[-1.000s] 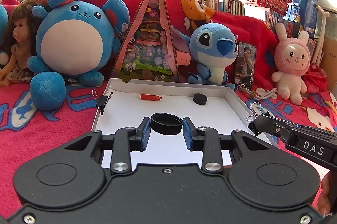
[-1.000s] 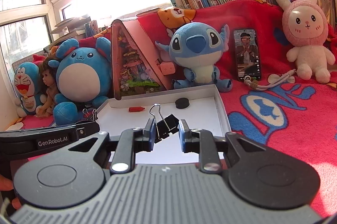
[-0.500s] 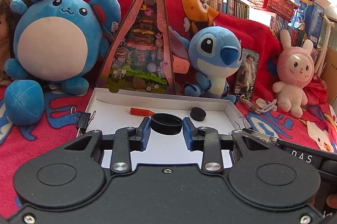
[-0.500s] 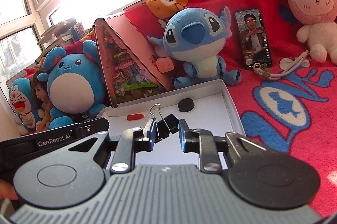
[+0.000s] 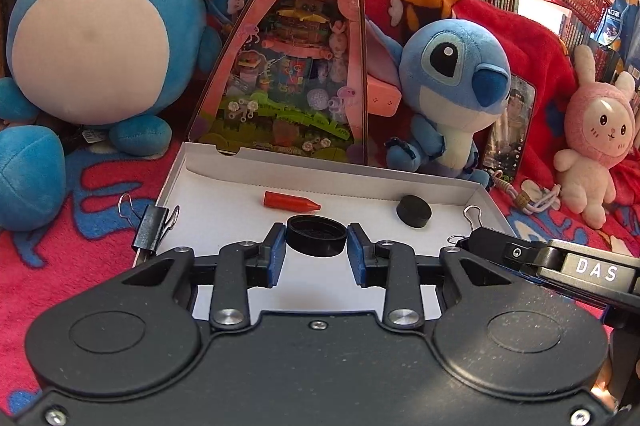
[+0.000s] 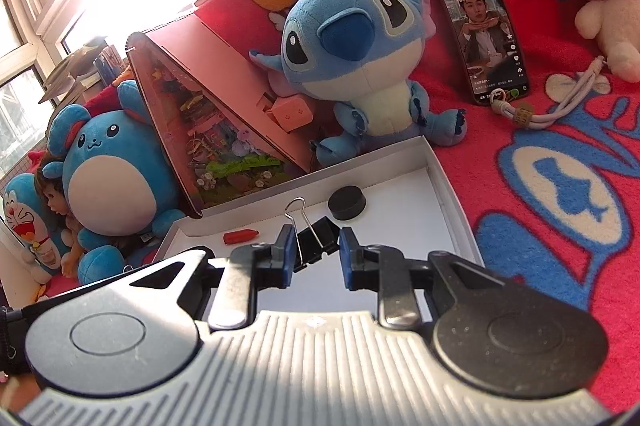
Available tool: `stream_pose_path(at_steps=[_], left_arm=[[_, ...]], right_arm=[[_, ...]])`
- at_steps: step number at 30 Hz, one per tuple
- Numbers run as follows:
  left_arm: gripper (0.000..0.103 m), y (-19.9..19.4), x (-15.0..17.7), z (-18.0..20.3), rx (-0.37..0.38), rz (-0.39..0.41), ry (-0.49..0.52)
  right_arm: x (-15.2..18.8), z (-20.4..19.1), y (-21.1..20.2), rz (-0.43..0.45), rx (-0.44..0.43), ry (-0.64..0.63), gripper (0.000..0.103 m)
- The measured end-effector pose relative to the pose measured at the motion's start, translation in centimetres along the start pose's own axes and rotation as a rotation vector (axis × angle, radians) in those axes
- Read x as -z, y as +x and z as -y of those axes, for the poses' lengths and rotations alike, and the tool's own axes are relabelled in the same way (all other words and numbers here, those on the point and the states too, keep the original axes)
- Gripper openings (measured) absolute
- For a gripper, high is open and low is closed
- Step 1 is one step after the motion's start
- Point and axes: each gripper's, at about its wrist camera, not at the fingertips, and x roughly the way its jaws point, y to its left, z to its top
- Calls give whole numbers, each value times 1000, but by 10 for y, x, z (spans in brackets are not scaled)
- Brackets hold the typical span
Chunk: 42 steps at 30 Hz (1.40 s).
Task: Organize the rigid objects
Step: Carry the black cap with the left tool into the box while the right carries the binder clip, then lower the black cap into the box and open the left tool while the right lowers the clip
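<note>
Left gripper point(image 5: 316, 253) pinches a black cap point(image 5: 316, 236) by its rim, one pad on each side, held over the near middle of the white tray point(image 5: 486, 203). Right gripper point(image 6: 312, 256) is clamped on a black binder clip point(image 6: 316, 240), wire handle sticking up, lower centre of the right view, also over the tray.

Handling, as a guess: cap is light, stiff plastic with a smooth round wall, so it could slip or twist if the pinch is off-centre; across the rim at the widest point is the place to hold. Clip is small, hard metal, light; the folded body grips better than the wire loops, which swing.

In the tray already: red crayon point(image 5: 290, 201) near the far wall, black puck point(image 5: 414, 211) toward the right. Another clip point(image 5: 150, 226) is clamped on the tray's left edge, lower left.

Surface: soft red blanket point(image 6: 560, 266) with blue print, uneven, so the tray may rock. Plush toys, a pink triangular box point(image 5: 296, 65) and a phone point(image 6: 482, 33) stand behind; bookshelves and bright windows along the top of both frames.
</note>
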Motion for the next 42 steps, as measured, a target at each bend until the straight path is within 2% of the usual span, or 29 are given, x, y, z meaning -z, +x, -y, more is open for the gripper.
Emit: stream_pose_path(at_steps=[8,19,42], left_arm=[[31,20,-6,0,-7,-30,-7],[31,41,-9,1,-31,-45,-14],[32,53,-9,4,-63,-70,19]], right_arm=[[-6,11,22,-35,-34,98,27],[-10,18,51,-62,10,146,27],[-11,19,66,-128,45,150,29]])
